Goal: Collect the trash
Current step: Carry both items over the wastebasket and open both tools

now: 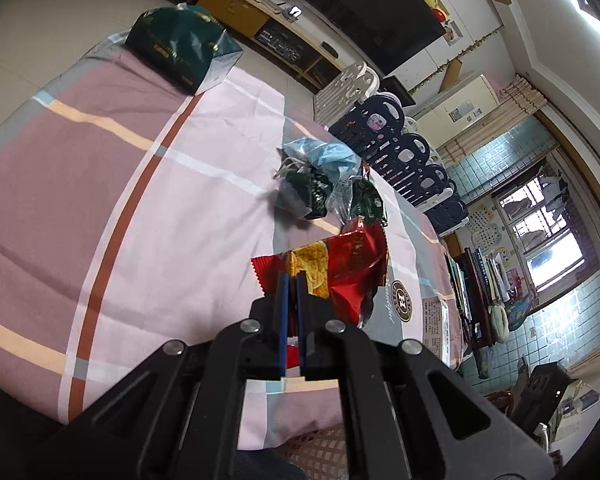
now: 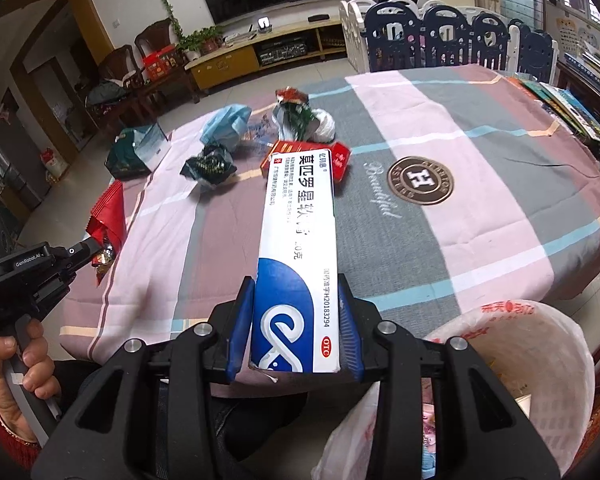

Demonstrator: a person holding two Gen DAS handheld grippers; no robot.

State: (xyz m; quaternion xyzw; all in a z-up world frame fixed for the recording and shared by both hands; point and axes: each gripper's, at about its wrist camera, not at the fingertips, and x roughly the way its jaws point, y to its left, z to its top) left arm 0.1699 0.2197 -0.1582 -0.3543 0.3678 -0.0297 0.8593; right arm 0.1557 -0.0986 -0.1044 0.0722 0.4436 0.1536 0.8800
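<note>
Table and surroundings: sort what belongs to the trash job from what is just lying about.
Job: red snack wrapper in left gripper; ointment box in right gripper; blue mask; green wrapper; red carton; bin bag.

Lying about: books; playpen fence; TV cabinet.

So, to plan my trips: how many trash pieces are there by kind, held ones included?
Boxes: 2 (white box, red box)
Wrappers: 3 (red wrapper, dark green wrapper, green-white wrapper)
Masks: 1 (mask)
Clear bags: 1 (clear bag)
Total: 7
</note>
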